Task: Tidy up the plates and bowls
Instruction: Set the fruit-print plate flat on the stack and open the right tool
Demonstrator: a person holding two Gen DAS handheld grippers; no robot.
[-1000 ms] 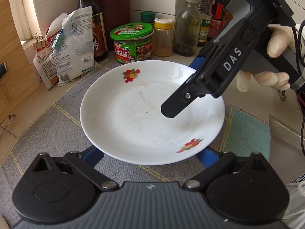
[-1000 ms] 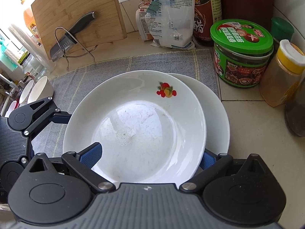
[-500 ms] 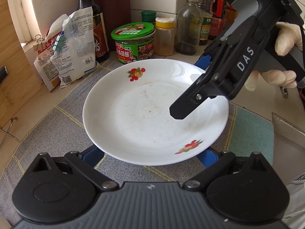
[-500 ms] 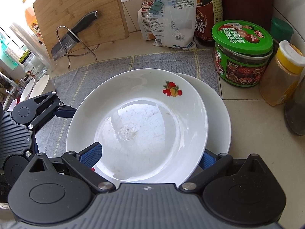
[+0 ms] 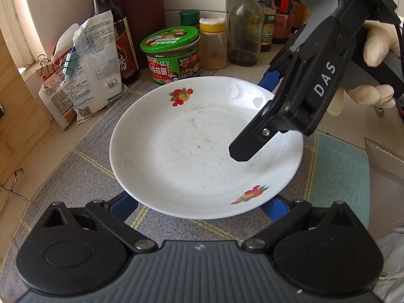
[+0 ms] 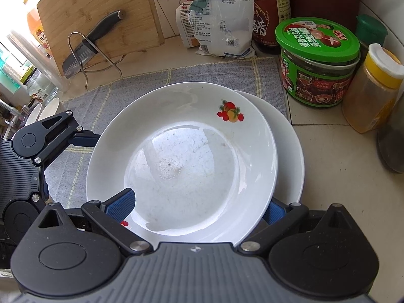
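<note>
A white plate with fruit decals (image 6: 181, 156) lies askew on a second white plate (image 6: 290, 151) on a grey checked cloth (image 6: 202, 75). My right gripper (image 6: 197, 202) is open and straddles the top plate's near rim. Its left blue pad (image 6: 121, 202) sits over the inside and its right pad (image 6: 274, 212) is below. In the left wrist view the same decal plate (image 5: 192, 151) fills the middle. My left gripper (image 5: 199, 204) is open, both blue pads tucked under the near rim. The right gripper (image 5: 256, 116), held by a gloved hand (image 5: 378, 48), reaches in from the right.
Along the back stand a green-lidded jar (image 6: 318, 60), a yellow-capped spice jar (image 6: 373, 88), a soy sauce bottle (image 5: 111, 32) and clipped bags (image 6: 219, 17). A cutting board (image 6: 96, 12) and a knife on a wire rack (image 6: 93, 43) stand at far left, white bowls (image 6: 43, 111) beside them.
Both grippers have stayed at the plate's rim with only small shifts. The left gripper's finger has edged closer along the plate's left rim. The plates have barely moved.
</note>
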